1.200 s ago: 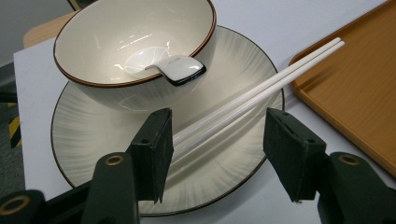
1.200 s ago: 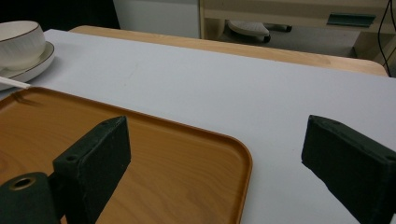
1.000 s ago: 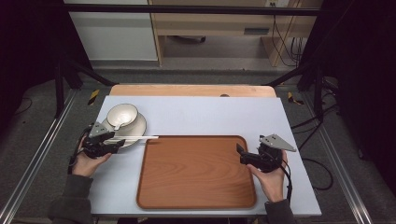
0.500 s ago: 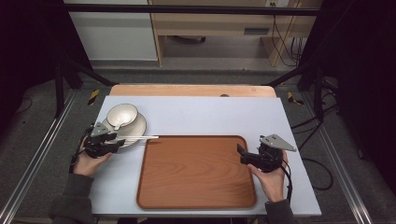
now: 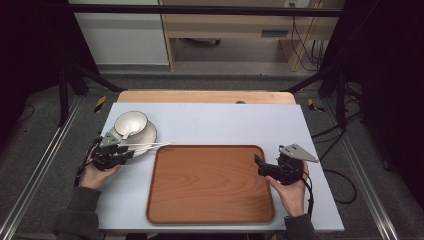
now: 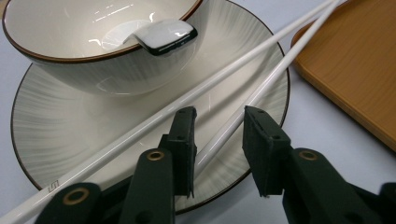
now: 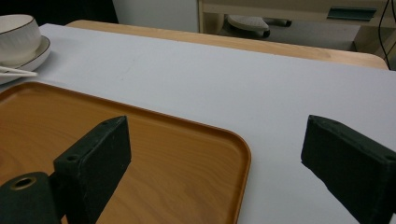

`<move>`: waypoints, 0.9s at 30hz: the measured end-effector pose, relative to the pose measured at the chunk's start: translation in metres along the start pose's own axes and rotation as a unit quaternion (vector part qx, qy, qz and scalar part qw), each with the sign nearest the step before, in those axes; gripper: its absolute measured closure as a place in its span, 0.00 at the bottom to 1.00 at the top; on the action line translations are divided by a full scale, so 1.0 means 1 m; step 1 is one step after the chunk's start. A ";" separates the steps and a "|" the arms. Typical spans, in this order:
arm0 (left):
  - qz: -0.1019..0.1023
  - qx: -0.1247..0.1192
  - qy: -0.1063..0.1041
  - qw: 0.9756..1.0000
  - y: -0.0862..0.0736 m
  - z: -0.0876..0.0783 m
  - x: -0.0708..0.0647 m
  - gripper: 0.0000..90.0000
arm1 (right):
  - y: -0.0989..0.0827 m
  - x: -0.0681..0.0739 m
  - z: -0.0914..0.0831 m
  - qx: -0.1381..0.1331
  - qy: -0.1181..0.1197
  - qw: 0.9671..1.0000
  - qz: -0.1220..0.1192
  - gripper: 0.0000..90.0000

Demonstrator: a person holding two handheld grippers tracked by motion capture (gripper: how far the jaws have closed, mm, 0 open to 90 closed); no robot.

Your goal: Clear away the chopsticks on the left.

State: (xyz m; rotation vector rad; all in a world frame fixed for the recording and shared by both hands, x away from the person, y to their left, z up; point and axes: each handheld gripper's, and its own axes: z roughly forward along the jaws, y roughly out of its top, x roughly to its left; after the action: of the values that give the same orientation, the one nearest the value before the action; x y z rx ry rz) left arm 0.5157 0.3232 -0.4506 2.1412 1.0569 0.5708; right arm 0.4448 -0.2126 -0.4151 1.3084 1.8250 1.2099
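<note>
fingers of left gripper [image 6: 218, 144] part narrowly around 1 chopstick [image 6: 261, 88]; right gripper [image 7: 215, 163] wide, tips cropped.

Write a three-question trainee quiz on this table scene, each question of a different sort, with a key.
1. True or false: the wooden tray has nothing on it.
2. Multiple choice: what lies between the jaws of the left tool?
A. the rim of the bowl
B. one of the two white chopsticks
C. the edge of the tray
3. Fill in: the bowl stands on a ____, and a ____ leans inside the bowl.

Key:
1. True.
2. B; the jaws straddle it but have not closed on it.
3. plate; spoon.
</note>
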 end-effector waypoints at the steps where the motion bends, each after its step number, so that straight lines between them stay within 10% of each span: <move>1: 0.000 0.000 -0.001 1.000 0.000 0.000 0.000 0.75 | 0.000 0.000 0.000 0.000 0.000 1.000 0.000 0.09; 27: -0.021 0.012 -0.011 1.000 0.003 -0.003 -0.005 0.93 | 0.000 -0.001 0.000 0.002 0.002 1.000 0.000 0.09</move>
State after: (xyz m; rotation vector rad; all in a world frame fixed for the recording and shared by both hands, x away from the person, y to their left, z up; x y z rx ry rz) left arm 0.5122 0.3193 -0.4468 2.1346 1.0993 0.5156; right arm 0.4450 -0.2133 -0.4155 1.3090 1.8304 1.2108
